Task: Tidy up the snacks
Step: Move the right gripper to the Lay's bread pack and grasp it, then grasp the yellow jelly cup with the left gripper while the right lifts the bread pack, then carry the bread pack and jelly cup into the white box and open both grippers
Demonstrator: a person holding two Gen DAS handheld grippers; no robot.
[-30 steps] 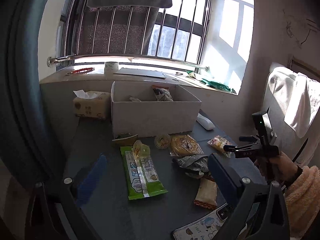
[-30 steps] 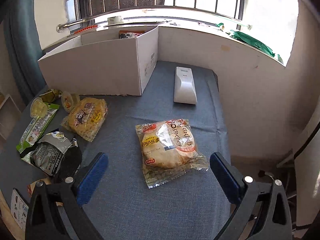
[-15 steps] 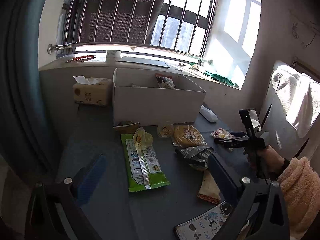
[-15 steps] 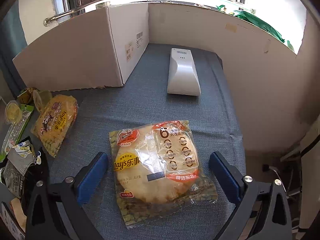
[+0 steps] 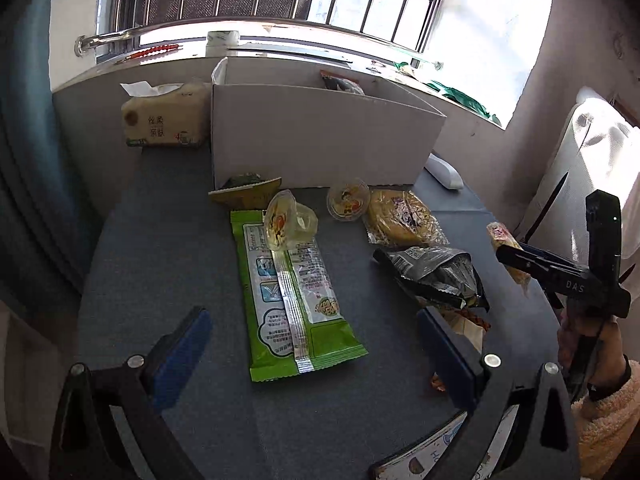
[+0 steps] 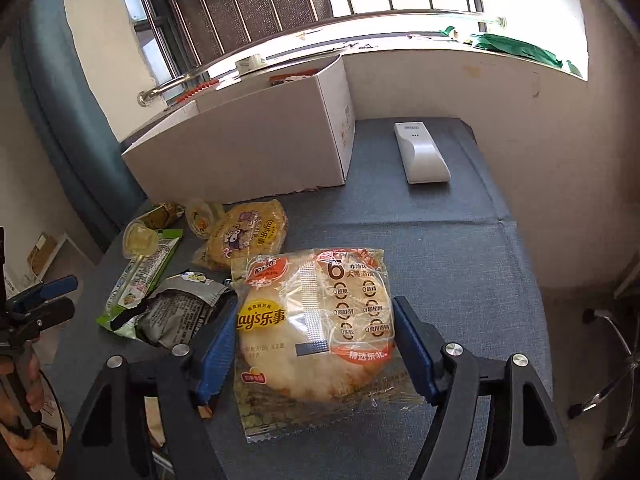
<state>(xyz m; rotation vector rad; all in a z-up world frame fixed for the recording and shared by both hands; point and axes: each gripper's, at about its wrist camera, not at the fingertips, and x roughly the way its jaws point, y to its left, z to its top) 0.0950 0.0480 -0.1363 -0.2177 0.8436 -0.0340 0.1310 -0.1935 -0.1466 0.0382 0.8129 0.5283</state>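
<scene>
My right gripper point(image 6: 314, 332) is shut on a clear Lay's rice-cracker packet point(image 6: 316, 320) and holds it above the blue table; the packet also shows in the left wrist view point(image 5: 506, 246). My left gripper point(image 5: 312, 340) is open and empty, low over a long green snack bag point(image 5: 292, 292) with a jelly cup point(image 5: 286, 220) lying on it. A white cardboard box point(image 5: 320, 140) stands at the back with a snack inside. A yellow round cracker packet point(image 5: 400, 216), a second jelly cup point(image 5: 347, 199) and a grey crumpled bag point(image 5: 436, 272) lie between the green bag and the right gripper.
A tissue pack point(image 5: 164, 120) sits left of the box. A white remote point(image 6: 420, 152) lies right of the box near the wall. A phone point(image 5: 440, 452) lies at the table's near edge. A small yellow-green packet point(image 5: 246, 192) rests against the box front.
My right gripper closed on the Lay's packet and lifted it off the table. My left gripper moved lower and closer to the green bag.
</scene>
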